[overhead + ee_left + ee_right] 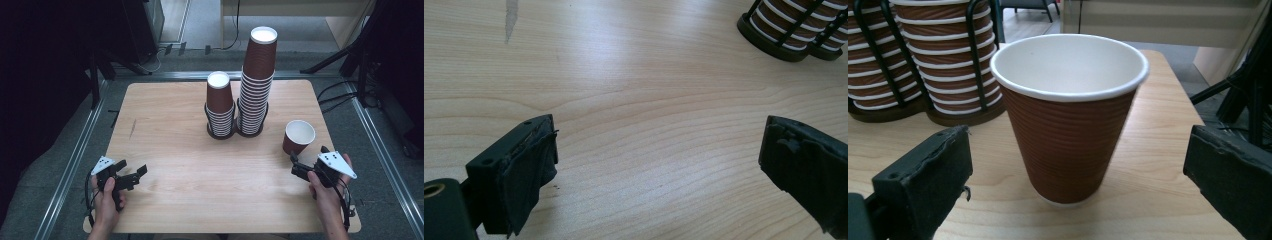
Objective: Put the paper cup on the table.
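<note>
A single brown paper cup [1070, 117] stands upright and mouth-up on the table [200, 170], near its right edge and well apart from anything else loose. In the right gripper view it sits straight ahead, between the two black fingers [923, 182] but touching neither; its ribbed wall is bare and its white inside looks empty. The right gripper [306, 162] lies just on the person's side of the cup in the high view, spread wide and holding nothing.

The step in hand looks like the approach to a grasp: the cup is lined up in the gap and the grip is not yet made. The next move probably calls for pushing the gripper forward until the fingers flank the cup's middle, then closing gently, since a thin paper wall will likely dent or pop out under a hard squeeze.

Behind the cup, toward the middle of the table's far side, two stacks of the same cups stand upside down in black wire holders: a shorter stack [219, 105] and a taller stack [256, 82] touching side by side. One of these seems the likely place for the loose cup, which would then need turning over.

The left gripper [131, 176] rests low over bare wood at the near left, its fingers [526, 175] also wide apart and empty.
</note>
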### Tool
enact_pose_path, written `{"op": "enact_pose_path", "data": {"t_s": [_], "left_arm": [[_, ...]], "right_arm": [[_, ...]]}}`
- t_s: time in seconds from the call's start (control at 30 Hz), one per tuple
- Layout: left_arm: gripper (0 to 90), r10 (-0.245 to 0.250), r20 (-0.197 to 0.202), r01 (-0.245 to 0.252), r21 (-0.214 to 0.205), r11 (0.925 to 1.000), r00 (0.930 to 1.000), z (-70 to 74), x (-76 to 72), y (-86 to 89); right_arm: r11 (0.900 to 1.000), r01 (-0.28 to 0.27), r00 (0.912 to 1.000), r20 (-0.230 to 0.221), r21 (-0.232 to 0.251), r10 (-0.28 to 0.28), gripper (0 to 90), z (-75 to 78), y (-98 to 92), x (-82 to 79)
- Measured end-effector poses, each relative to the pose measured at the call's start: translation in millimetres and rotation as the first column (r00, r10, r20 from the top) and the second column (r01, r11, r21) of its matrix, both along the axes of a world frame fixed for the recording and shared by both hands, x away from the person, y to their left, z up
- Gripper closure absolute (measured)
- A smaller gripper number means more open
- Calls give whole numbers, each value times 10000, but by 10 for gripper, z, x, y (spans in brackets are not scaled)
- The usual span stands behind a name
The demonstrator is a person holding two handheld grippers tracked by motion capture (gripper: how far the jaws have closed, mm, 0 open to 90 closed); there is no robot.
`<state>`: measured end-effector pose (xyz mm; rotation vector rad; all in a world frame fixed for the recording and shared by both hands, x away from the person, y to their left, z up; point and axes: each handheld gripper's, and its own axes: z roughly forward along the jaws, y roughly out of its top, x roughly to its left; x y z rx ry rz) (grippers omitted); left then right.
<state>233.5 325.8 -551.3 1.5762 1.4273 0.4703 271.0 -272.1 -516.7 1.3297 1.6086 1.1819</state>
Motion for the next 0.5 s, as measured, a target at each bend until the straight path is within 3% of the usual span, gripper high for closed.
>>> {"op": "enact_pose_path", "data": {"t_s": [0.5], "left_arm": [[23,8,19,-8,42,10000,10000,0,-1,-5]], "right_arm": [[9984,553,9972,-511,67,-549,0,-144,-298,-207]]}}
